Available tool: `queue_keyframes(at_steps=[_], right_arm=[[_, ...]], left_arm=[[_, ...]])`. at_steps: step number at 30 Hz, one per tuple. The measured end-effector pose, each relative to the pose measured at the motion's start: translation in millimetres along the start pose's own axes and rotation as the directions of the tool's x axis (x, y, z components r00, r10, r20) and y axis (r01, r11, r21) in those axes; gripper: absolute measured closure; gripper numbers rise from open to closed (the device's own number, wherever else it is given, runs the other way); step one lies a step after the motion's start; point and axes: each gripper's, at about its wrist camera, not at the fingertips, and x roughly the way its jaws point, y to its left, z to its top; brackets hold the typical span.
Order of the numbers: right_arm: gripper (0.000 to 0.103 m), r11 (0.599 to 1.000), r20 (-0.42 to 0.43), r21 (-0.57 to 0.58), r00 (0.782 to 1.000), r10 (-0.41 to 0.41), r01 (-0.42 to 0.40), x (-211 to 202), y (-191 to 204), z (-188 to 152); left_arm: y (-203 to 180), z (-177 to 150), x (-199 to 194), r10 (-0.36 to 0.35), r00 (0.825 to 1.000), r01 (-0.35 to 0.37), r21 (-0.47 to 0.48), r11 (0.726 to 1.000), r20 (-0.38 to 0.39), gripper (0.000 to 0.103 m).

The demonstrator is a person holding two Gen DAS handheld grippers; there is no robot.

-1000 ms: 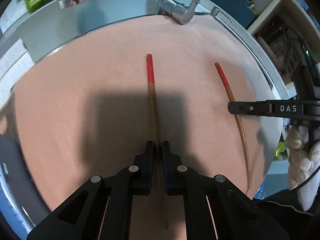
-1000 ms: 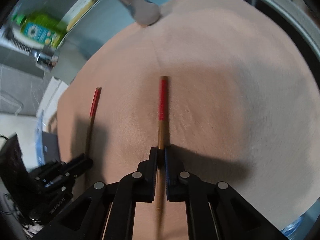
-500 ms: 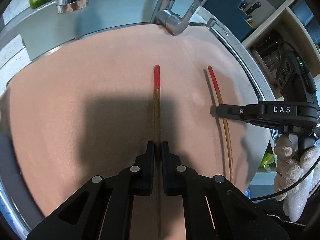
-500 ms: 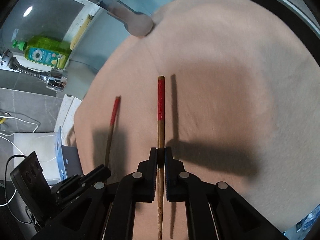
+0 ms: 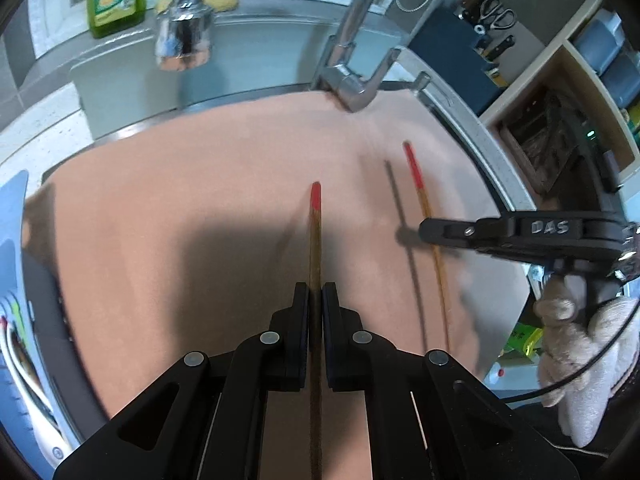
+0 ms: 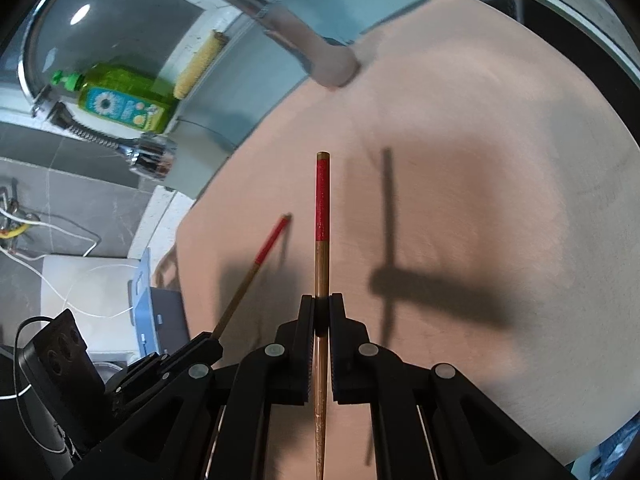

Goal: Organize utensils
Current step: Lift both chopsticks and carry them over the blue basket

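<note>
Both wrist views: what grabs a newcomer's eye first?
The two red-tipped chopsticks: the left gripper is shut on one chopstick dead centre in its view, and the right gripper is shut on the other chopstick, both above the salmon-pink mat that fills the frame. Next, the chrome faucet at the mat's far edge and the green dish-soap bottle behind it.
</note>
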Motion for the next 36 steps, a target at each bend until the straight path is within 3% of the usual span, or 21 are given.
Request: queue_keyframes(at_steps=[13, 21, 29, 36], right_arm=[[0.097, 1.0, -0.003, -0.014, 1.0, 0.01, -0.01, -6.0, 1.1, -4.1], [0.097, 1.0, 0.008, 0.026, 1.0, -0.001, 0.0, -14.2, -21.3, -6.3], [0.097, 1.0, 0.029, 0.013, 1.0, 0.008, -0.008, -21.1, -15.4, 0.3], [0.097, 0.994, 0.008, -0.087, 0.998, 0.061, -0.06, -10.5, 36.5, 5.4]], left_arm=[[-15.8, 4.9, 54.7, 0.131, 0.983, -0.114, 0.133, 0.985, -0.132, 0.096], [-24.0, 23.7, 63.8, 0.149, 0.982, -0.127, 0.175, 0.976, -0.12, 0.097], [-15.4, 24.8, 21.4, 0.092, 0.995, -0.089, 0.102, 0.991, -0.03, 0.097], [10.8, 22.2, -48.6, 0.096, 0.991, -0.097, 0.01, 0.995, 0.092, 0.097]])
